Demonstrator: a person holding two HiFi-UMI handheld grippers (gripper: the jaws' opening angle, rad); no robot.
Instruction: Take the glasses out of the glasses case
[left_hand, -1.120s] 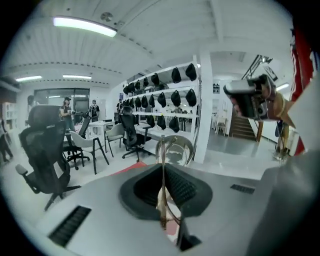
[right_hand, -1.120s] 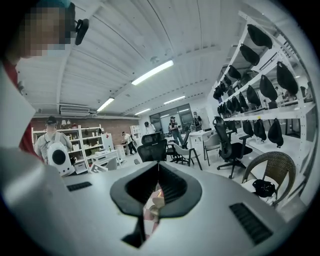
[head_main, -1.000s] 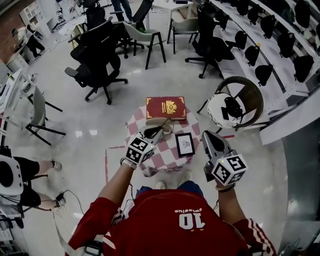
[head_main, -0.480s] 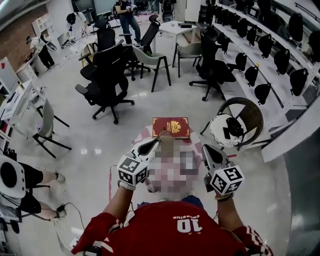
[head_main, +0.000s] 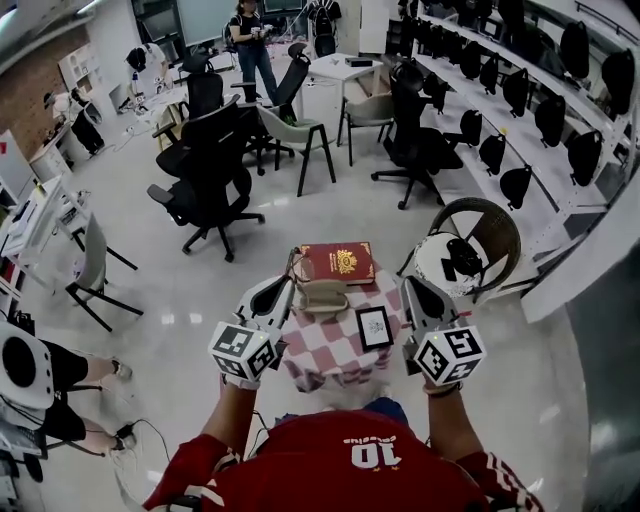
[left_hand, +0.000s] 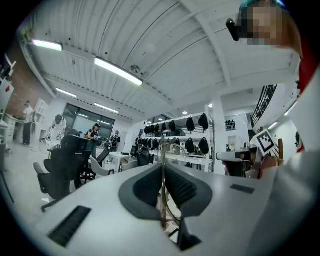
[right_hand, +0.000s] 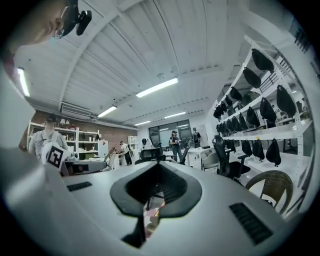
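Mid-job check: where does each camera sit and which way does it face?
Head view: on the head, looking steeply down at the table; both arms, left gripper and right gripper show.
Left gripper view: on the left gripper, looking level across the room; its jaws shut on the glasses.
Right gripper view: on the right gripper, level too; jaws together, empty.
Shared: both gripper views show the shelves.
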